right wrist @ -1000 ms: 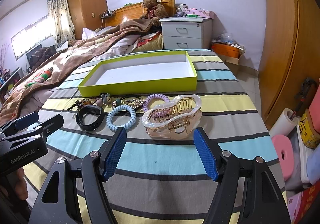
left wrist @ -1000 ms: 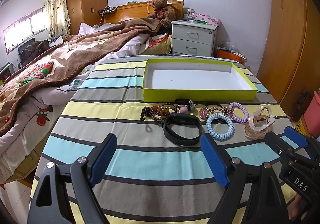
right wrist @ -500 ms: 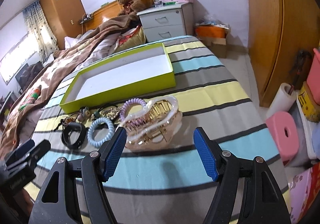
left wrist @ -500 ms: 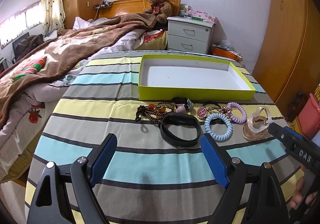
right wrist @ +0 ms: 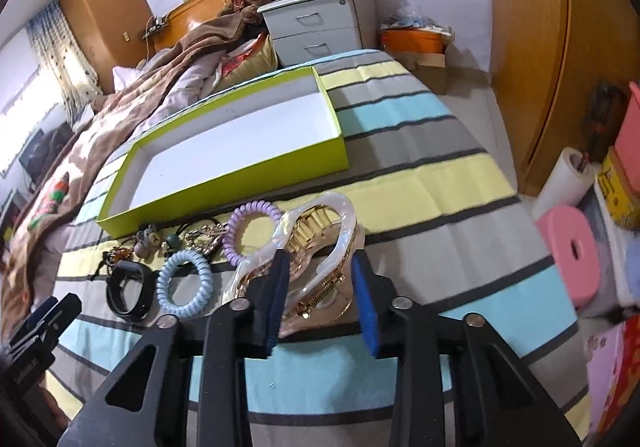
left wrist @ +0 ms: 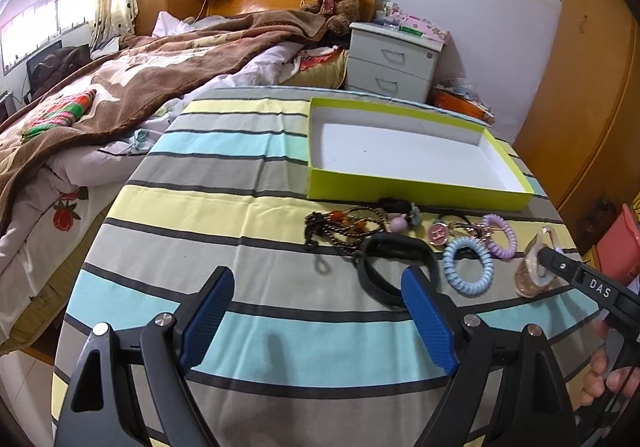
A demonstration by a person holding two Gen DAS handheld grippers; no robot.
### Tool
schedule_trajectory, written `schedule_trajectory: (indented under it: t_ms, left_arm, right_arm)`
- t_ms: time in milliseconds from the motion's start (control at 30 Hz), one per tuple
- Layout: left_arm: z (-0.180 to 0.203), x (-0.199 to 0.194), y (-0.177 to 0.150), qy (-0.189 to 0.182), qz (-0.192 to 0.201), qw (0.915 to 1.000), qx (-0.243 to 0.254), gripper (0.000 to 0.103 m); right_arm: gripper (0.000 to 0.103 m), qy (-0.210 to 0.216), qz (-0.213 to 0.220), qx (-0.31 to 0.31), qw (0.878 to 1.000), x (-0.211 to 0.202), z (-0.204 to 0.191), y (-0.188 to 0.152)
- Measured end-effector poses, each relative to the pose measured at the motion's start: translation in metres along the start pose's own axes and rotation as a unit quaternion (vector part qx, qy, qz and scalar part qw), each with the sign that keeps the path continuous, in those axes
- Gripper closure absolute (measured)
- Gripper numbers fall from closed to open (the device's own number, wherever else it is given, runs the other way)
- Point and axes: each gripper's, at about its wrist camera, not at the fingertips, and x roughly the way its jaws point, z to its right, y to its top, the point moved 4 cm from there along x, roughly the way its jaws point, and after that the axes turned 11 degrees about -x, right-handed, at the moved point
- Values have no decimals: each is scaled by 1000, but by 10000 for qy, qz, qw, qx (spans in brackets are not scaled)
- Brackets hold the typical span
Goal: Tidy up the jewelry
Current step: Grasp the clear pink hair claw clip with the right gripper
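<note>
Where the striped cloth (left wrist: 248, 207) covers the table, a shallow lime-green box (right wrist: 224, 183) with a white inside lies toward the far edge, nothing in it, and the jewelry sits in a row just in front of its near wall. The left gripper (left wrist: 318, 323) hovers low over the cloth with its blue pads spread wide and nothing between them, the right pad close to the black band (left wrist: 394, 265). The right gripper (right wrist: 320, 297) has its pads drawn narrow on either side of the translucent hair claw (right wrist: 316, 243), which rests on the cloth at the right end of the row; the pads sit against its sides at the hinge end. Left of the claw lie the purple coil hair tie (right wrist: 250, 225) and, nearer, the pale blue coil hair tie (right wrist: 184, 283), then the black band, all close together. Behind them, against the box wall, a tangle of beaded bracelets (left wrist: 344, 225) and a round pink charm (left wrist: 439, 234) lie bunched.
</note>
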Motion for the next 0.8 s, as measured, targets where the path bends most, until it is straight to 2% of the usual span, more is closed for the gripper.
schedule_trajectory:
  t_ms: [100, 367, 467, 633, 800]
  left_arm:
    - [-5, 5, 0, -29, -104, 9999, -53, 16]
    - [-11, 16, -1, -102, -457, 9988, -116, 16]
    - [-6, 17, -1, -327, -581, 9977, -92, 16]
    - [5, 21, -2, -355, -698, 9966, 248, 16]
    - [11, 28, -5, -349, -894, 9951, 245, 18]
  right_arm:
    - [76, -242, 28, -287, 9993, -2, 2, 3]
    - [76, -240, -216, -588, 9977, 6, -1, 2]
    - [90, -255, -127, -662, 9974, 3, -1, 3]
    - [90, -197, -18, -650, 9977, -3, 4, 3]
    - [90, -182, 150, -632, 9977, -13, 9, 1]
